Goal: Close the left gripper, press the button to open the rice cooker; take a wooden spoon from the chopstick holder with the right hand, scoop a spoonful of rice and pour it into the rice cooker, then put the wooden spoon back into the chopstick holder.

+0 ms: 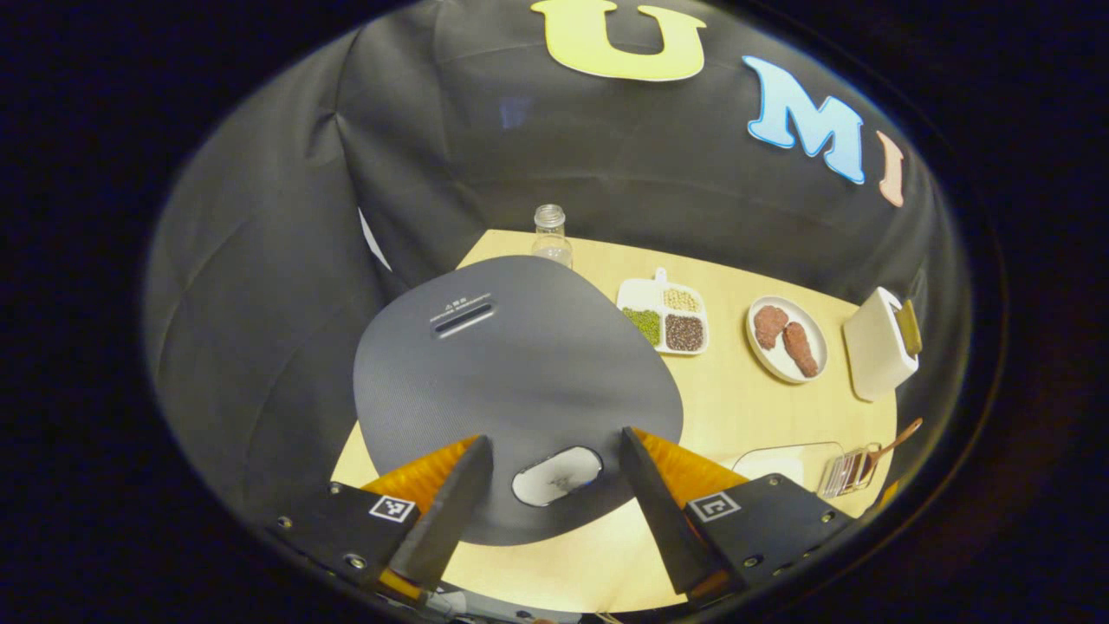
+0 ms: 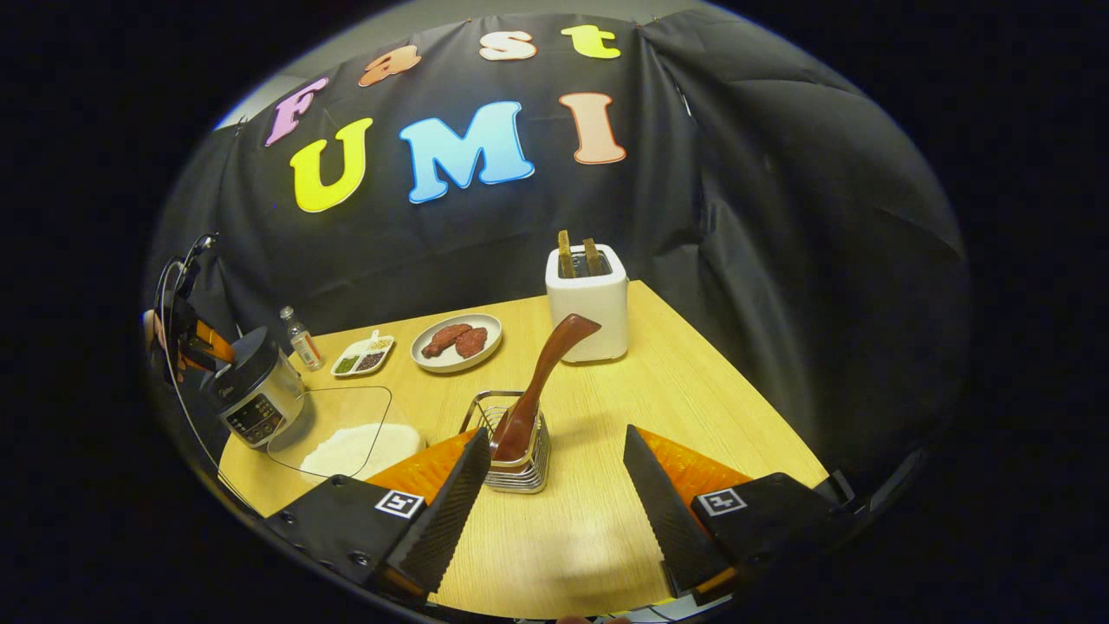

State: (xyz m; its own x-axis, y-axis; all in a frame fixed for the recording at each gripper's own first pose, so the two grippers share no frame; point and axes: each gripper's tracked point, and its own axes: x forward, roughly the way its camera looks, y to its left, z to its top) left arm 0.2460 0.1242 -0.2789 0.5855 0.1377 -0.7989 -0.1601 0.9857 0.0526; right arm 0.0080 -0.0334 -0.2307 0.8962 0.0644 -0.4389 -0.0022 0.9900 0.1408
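- A black cloth wall (image 2: 780,225) hangs in folds across the upper part of both views and wraps round the sides.
- A pale wooden table (image 2: 693,390) fills the lower middle, its far corner meeting the cloth.
- At the top left of the right gripper view, a strip of grey wall (image 2: 416,22) shows above the cloth.
- Light falls evenly, with soft shadows on the tabletop.
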